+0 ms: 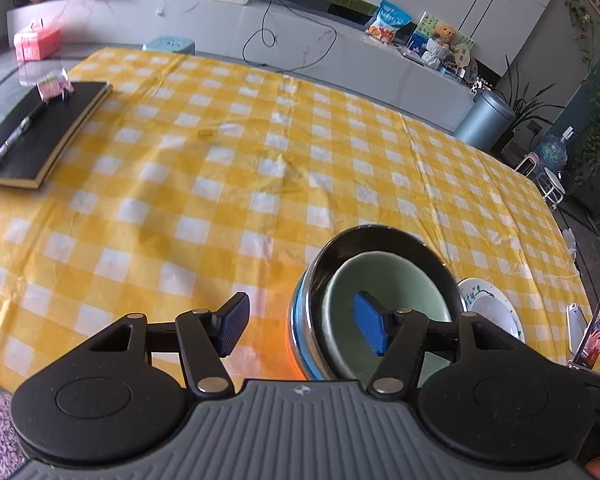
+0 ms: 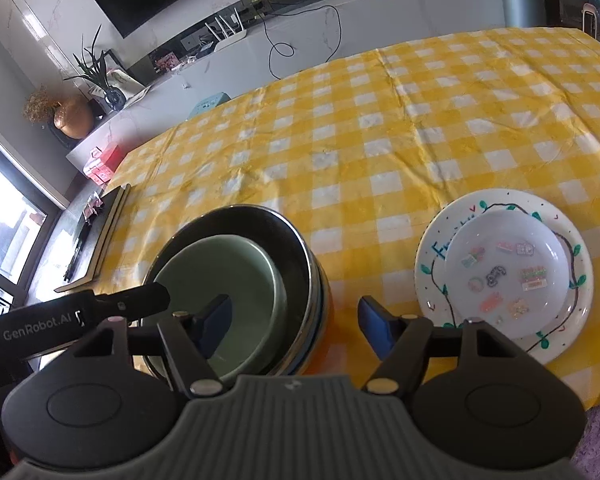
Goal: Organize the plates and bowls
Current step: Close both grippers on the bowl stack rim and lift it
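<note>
The table (image 2: 380,140) is covered by a yellow-and-white checked cloth (image 1: 260,160). On it: nested bowls (image 2: 236,280) at 7 o'clock, stacked plates (image 2: 504,272) at 4 o'clock, a black notebook (image 1: 40,132) at 9 o'clock.

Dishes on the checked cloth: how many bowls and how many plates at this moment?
Bowls: 2, pale green bowl nested inside the steel-lined bowl.
Plates: 2, clear sticker plate stacked on the white painted plate.
Total: 4
</note>
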Demonstrator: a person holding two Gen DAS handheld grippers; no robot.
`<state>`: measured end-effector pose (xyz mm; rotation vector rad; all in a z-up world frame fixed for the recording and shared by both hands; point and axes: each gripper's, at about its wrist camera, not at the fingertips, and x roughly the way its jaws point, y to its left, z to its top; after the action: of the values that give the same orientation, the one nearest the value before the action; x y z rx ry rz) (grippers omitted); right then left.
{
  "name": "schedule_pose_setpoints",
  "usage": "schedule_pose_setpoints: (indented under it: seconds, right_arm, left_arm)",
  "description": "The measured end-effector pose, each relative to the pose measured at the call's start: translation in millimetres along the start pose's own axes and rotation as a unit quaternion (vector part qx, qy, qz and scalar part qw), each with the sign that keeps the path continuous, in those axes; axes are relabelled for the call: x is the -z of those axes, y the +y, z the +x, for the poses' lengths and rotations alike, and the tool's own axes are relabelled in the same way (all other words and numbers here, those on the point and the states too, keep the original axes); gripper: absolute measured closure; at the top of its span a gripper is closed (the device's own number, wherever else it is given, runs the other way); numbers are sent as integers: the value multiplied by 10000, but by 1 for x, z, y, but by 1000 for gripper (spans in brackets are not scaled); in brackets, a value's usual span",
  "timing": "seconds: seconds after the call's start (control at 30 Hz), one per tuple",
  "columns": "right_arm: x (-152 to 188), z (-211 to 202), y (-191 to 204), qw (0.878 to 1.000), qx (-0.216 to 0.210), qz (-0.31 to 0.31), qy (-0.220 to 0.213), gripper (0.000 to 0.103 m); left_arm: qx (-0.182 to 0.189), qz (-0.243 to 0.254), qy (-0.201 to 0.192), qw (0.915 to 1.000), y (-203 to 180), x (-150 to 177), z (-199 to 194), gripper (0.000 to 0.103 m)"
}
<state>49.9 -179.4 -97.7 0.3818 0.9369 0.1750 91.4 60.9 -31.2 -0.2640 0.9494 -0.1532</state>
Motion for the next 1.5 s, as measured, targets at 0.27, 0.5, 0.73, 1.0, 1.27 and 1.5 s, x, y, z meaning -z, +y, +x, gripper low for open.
schedule_pose_setpoints:
  seconds: [0.27,0.5,0.73,1.0,1.27,1.5]
  right_arm:
    - [-1,20,-12,9984,-107,446,333,40]
    - [-4,31,-24,9949,-297,845,456,49]
    - [-1,45,-28,9909,-430,1083,668,49]
    - [-1,50,-34,9881,-601,1238,685,53]
    - [-2,52,-39,9845,-663,1455,722,54]
    - [-1,50,-40,9832,-667,1536,723,55]
  left_arm:
    - [507,-622,378,9961,19,5,22,32]
    - [727,-1023,627,9901,27,9,38,35]
    - [645,-995,715,9904,23,9,46,35]
    - [720,-1014,746,9894,21,8,49,47]
    - [692,-893,728,9909,17,7,49,48]
    - [736,-858,705,9911,17,7,49,48]
